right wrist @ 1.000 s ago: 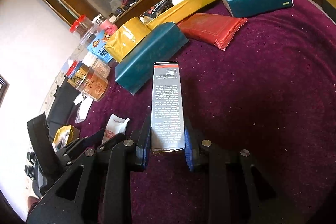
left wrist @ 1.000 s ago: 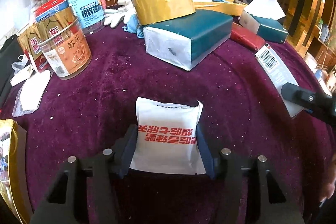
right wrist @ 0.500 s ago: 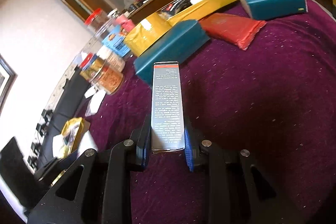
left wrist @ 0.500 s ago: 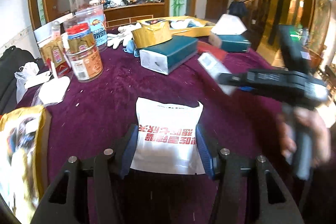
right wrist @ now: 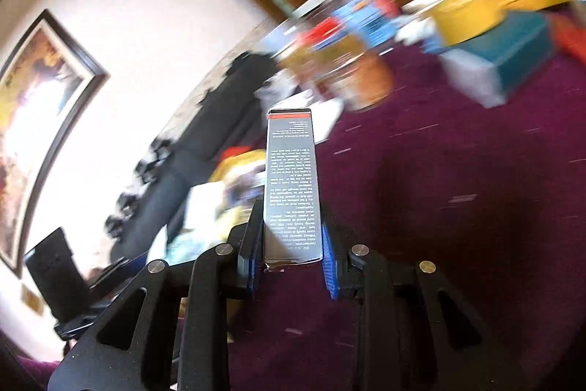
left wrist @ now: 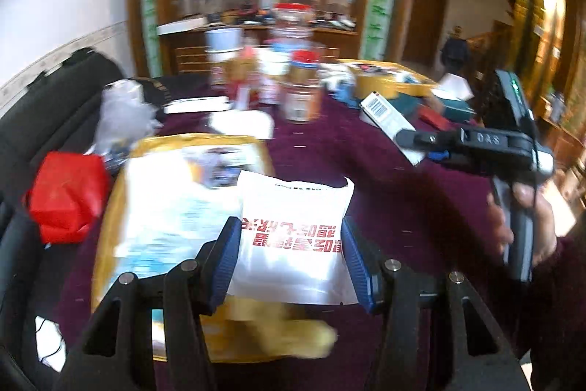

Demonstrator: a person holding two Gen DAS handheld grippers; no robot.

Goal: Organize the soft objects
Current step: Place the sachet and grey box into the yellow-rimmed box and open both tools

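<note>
Purple tablecloth [left wrist: 384, 193] | left claw [left wrist: 291, 253] clenches white red-lettered pouch [left wrist: 293, 237] | right claw [right wrist: 293, 259] clenches grey box [right wrist: 293, 185]

"DAS" embossed on right gripper [left wrist: 421, 143], barcode on box [left wrist: 386, 114]

The left gripper [left wrist: 291, 255] tilts downward, its fingers [left wrist: 223, 259] clamped on a pouch [left wrist: 293, 237]. The right gripper [right wrist: 293, 244] pinches a box [right wrist: 293, 185], apparently held level in a blurred hand [left wrist: 527, 218].
</note>
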